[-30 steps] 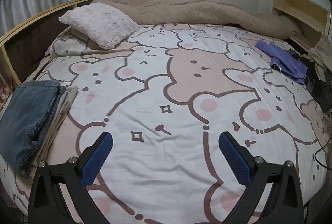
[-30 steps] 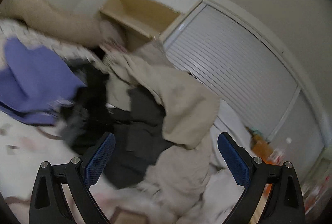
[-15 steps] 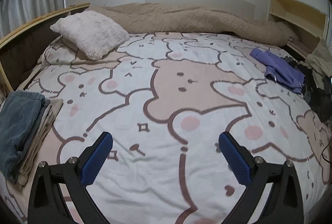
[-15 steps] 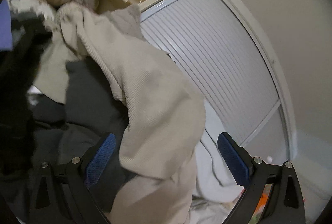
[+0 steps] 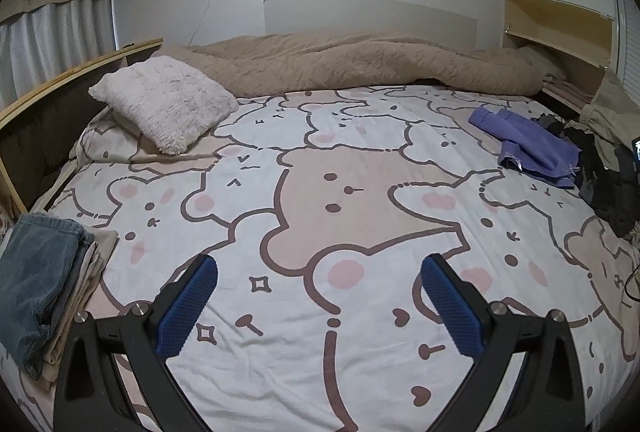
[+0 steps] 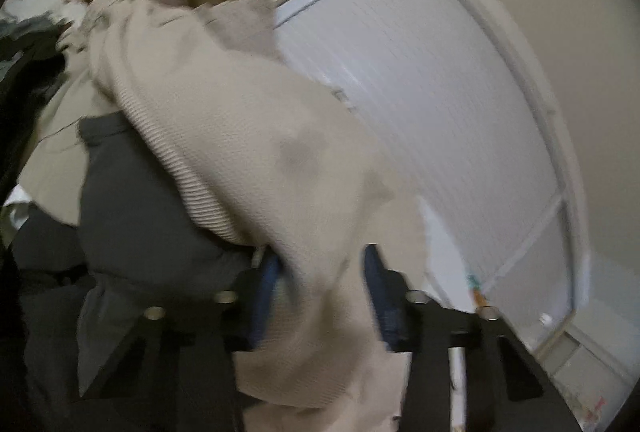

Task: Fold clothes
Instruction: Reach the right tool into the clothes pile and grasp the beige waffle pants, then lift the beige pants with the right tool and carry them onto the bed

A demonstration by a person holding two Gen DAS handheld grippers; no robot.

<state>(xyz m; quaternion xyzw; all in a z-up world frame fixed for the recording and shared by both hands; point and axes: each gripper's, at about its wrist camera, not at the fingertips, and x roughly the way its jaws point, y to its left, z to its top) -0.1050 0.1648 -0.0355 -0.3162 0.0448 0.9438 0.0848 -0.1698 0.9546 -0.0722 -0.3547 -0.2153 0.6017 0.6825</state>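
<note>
In the right wrist view a beige ribbed garment point(image 6: 248, 136) drapes over a dark grey one point(image 6: 136, 200) in the clothes pile. My right gripper point(image 6: 322, 272) has its jaws closing, and a fold of the beige garment fills the gap between the blue pads point(image 6: 378, 292). The picture is blurred. In the left wrist view my left gripper point(image 5: 320, 272) hangs open and empty above the bear-print bed sheet point(image 5: 352, 192). A purple garment point(image 5: 528, 148) lies at the right of the bed beside the dark pile point(image 5: 608, 188).
A folded stack with a blue denim piece point(image 5: 40, 284) on top sits at the bed's left edge. A fluffy pillow point(image 5: 168, 100) and a tan duvet point(image 5: 360, 68) lie at the head. A wooden shelf point(image 5: 560, 20) and a white slatted door point(image 6: 432, 104) stand behind the pile.
My right gripper moved in on the clothes pile and its jaws narrowed from wide open onto the beige garment. The left gripper drifted across the bed, still open.
</note>
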